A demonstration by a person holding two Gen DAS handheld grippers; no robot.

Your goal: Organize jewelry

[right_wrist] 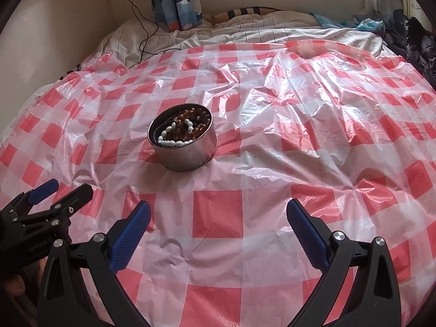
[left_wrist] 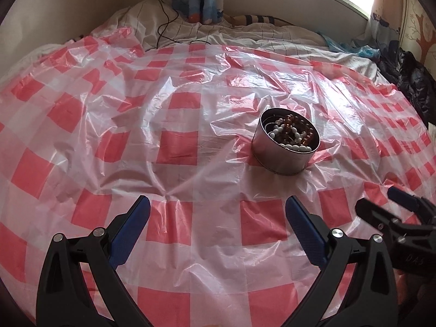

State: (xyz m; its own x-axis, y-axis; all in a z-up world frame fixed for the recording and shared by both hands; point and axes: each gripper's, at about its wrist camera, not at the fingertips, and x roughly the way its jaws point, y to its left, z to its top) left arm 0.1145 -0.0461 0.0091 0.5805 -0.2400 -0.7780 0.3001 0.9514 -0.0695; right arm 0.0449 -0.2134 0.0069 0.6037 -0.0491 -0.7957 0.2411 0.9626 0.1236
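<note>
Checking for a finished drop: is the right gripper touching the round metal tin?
Apart. The right wrist view shows checked plastic sheet between the open right gripper and round metal tin.

Upright metal tin (right_wrist: 183, 147) holding beads (right_wrist: 177, 132)

Left gripper (left_wrist: 218, 212), right gripper (right_wrist: 218, 215), black frames, blue textured jaws, silver screws

Bed (right_wrist: 272, 31) with white pin-striped bedding, overlaid by a wrinkled red-and-white checked plastic sheet (right_wrist: 218, 212). 1 round metal tin (right_wrist: 188, 154), upright on the sheet at 11 o'clock from centre in the right wrist view. A black cable (right_wrist: 141, 43) trails over the bedding at 11 o'clock
</note>
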